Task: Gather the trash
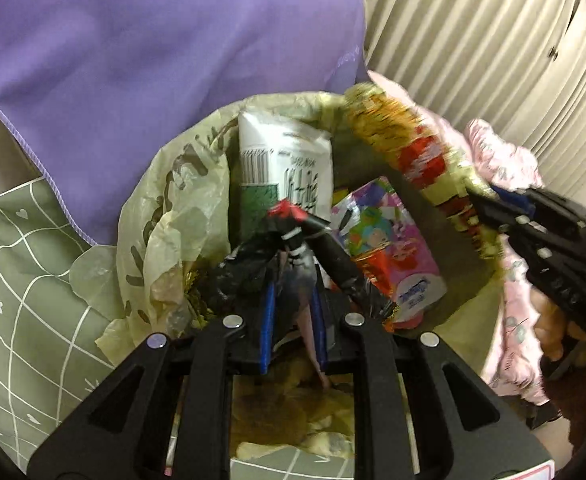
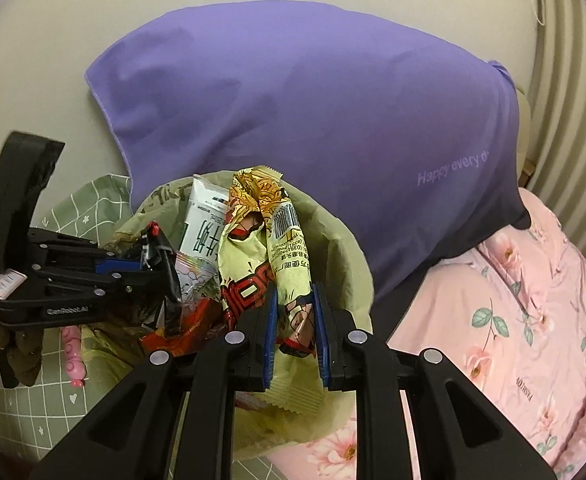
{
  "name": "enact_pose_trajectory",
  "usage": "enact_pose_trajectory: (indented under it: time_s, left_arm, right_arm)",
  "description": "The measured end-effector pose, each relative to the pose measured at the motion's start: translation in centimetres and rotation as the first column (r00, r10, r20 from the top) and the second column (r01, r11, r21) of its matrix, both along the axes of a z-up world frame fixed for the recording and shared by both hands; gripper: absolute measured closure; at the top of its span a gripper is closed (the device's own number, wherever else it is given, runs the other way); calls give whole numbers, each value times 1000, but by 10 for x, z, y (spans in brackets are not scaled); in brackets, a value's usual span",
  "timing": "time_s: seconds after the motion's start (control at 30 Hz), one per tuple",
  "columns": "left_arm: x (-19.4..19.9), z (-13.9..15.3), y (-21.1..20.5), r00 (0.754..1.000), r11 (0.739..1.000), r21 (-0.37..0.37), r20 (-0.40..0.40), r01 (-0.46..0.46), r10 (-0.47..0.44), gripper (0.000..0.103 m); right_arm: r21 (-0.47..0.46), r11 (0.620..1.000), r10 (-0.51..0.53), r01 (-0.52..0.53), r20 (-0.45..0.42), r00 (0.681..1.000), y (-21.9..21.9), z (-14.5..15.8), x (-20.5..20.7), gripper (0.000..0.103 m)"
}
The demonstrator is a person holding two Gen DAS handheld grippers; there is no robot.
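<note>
While over bag (image 2: 345, 248), two clamped wrappers

My left gripper (image 1: 293, 280) tilts steeply downward, jaws nearly closed on a dark wrapper (image 1: 293, 236) — my right gripper (image 2: 295, 320) angles down too, clamping a yellow noodle packet (image 2: 289, 272).

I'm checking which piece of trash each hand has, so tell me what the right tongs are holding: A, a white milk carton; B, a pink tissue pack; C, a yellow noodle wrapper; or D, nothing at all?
C: in the right wrist view the right tongs are clamped on the yellow noodle wrapper, held over the open trash bag.
</note>
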State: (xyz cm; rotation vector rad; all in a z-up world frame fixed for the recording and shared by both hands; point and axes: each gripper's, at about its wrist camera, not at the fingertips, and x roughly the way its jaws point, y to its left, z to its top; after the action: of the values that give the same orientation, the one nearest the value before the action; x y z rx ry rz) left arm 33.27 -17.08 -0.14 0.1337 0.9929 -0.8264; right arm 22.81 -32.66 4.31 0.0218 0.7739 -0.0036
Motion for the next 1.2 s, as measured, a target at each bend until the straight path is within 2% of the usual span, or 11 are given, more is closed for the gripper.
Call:
enact_pose_trajectory:
  time_s: [0.17, 0.4, 0.47, 0.53, 0.73, 0.77, 0.83, 0.9, 0.97, 1.03, 1.2]
  left_arm:
    - [-9, 14, 14, 1000, 998, -64, 5, -4, 5, 78]
    - [-9, 23, 42, 999, 994, -106, -18, -39, 38, 62]
    - [-12, 27, 46, 999, 991, -126, -19, -46, 43, 57]
    - [-14, 34, 52, 998, 988, -139, -11, -64, 64, 52]
    - [-37, 51, 78, 987, 980, -134, 47, -148, 155, 44]
    - [-44, 53, 85, 982, 977, -130, 60, -168, 177, 43]
    - [-56, 55, 95, 973, 970, -126, 78, -207, 218, 38]
    - [-75, 56, 103, 956, 956, -127, 94, -266, 279, 33]
    - [-98, 53, 118, 934, 939, -115, 114, -325, 337, 32]
    - [-115, 49, 130, 914, 922, -99, 131, -374, 384, 24]
    - [-166, 40, 164, 853, 866, -66, 153, -495, 499, 22]
  right_arm:
    - [-9, 999, 38, -38, -13, 999, 8, -2, 1, 85]
    - [-7, 999, 33, -33, -16, 999, 10, -1, -6, 85]
    - [-8, 999, 37, -37, -25, 999, 13, -2, -6, 80]
    - [-11, 999, 43, -43, -27, 999, 15, -2, -7, 70]
    - [-2, 1000, 16, -16, -26, 1000, 19, -1, -9, 67]
    - [1, 1000, 11, -11, -16, 1000, 19, 1, -12, 66]
    - [-1, 1000, 2, -2, 12, 1000, 21, 6, -18, 57]
    - [-3, 1000, -3, 3, 54, 999, 23, 14, -29, 57]
    - [11, 1000, 5, -6, 95, 995, 25, 21, -40, 57]
    - [35, 999, 23, -28, 127, 992, 29, 28, -52, 56]
    - [88, 987, 119, -136, 174, 977, 49, 40, -92, 56]
